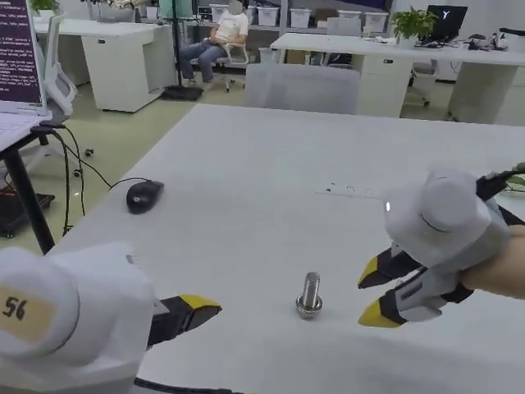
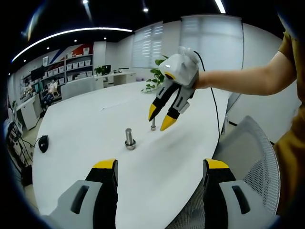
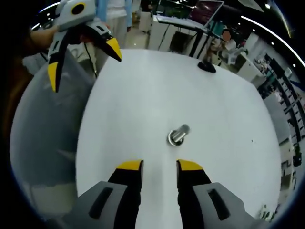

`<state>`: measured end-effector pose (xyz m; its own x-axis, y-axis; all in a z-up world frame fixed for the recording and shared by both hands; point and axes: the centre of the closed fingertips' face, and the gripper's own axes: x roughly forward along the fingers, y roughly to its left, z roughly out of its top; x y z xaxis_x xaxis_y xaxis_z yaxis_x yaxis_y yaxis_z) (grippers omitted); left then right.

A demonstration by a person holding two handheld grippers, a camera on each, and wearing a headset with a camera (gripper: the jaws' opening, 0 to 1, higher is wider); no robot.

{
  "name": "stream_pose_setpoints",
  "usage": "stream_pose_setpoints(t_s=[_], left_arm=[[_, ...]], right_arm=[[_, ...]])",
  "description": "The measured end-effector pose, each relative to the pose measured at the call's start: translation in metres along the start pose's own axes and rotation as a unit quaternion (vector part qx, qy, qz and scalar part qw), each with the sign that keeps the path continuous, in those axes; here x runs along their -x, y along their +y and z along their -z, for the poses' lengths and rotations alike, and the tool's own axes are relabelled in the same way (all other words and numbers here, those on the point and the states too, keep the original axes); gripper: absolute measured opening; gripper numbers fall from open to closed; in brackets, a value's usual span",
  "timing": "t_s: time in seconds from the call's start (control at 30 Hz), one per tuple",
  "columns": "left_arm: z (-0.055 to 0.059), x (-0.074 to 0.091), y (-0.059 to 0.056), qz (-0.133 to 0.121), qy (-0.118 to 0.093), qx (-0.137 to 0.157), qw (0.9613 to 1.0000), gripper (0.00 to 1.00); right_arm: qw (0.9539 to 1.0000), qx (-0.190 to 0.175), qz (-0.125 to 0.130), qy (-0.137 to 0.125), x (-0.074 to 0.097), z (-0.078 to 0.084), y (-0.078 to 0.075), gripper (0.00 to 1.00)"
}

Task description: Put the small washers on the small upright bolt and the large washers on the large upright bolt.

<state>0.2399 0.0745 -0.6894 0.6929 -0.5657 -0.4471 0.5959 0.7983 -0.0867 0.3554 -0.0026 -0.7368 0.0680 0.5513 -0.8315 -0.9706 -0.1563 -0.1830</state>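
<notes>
One shiny upright bolt (image 1: 309,295) stands low centre on the worktop (image 1: 271,197), between the wide-open left tool (image 2: 161,164) and the narrowly parted right tool (image 1: 373,295).

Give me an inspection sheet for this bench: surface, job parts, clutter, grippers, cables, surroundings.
Surface: white table.
Job's things: large bolt upright, with a ring at its base (washer or flange, cannot tell); small bolt upright by the right gripper's tips; loose washers, nothing seen.
Clutter: mouse near the table's left edge.
Grippers: left gripper jaws wide open, empty; right gripper jaws open, empty, pointed at the large bolt.
Cables: mouse cable runs off the left edge; black cable hangs below the laptop.
Surroundings: desks, plant, seated person.
</notes>
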Motion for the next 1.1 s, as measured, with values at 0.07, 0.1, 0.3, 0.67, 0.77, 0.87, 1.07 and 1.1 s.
stream_pose_setpoints(t_s=[0.07, 0.1, 0.3, 0.67, 0.77, 0.87, 1.07, 1.1], left_arm=[[-0.003, 0.000, -0.002, 0.004, -0.010, 0.002, 0.9999, 0.72], [-0.004, 0.000, -0.002, 0.006, -0.012, 0.002, 0.9999, 0.72], [-0.012, -0.002, -0.008, 0.019, -0.042, 0.008, 0.9989, 0.72], [-0.016, -0.008, -0.016, 0.031, -0.055, 0.010, 0.9980, 0.72], [-0.017, -0.007, -0.020, 0.044, -0.065, 0.010, 0.9969, 0.72], [-0.021, -0.005, -0.022, 0.053, -0.083, 0.017, 0.9950, 0.72], [-0.010, -0.010, -0.012, 0.031, -0.059, 0.016, 0.9977, 0.73], [-0.008, -0.011, -0.011, 0.026, -0.057, 0.016, 0.9979, 0.73]], right_arm=[[0.9995, -0.013, 0.009, -0.025, 0.004, -0.003, 0.005, 0.29], [0.9991, -0.015, 0.009, -0.037, 0.006, -0.003, 0.009, 0.29], [0.9935, -0.043, 0.021, -0.104, 0.015, -0.002, 0.025, 0.30], [0.9742, -0.104, -0.011, -0.200, 0.030, 0.009, 0.067, 0.38], [0.9706, -0.114, -0.024, -0.211, 0.033, 0.018, 0.078, 0.42], [0.9661, -0.130, -0.027, -0.222, 0.039, 0.029, 0.088, 0.46], [0.9558, -0.178, 0.003, -0.234, 0.045, 0.044, 0.086, 0.54], [0.9556, -0.187, 0.007, -0.227, 0.043, 0.049, 0.085, 0.56]])
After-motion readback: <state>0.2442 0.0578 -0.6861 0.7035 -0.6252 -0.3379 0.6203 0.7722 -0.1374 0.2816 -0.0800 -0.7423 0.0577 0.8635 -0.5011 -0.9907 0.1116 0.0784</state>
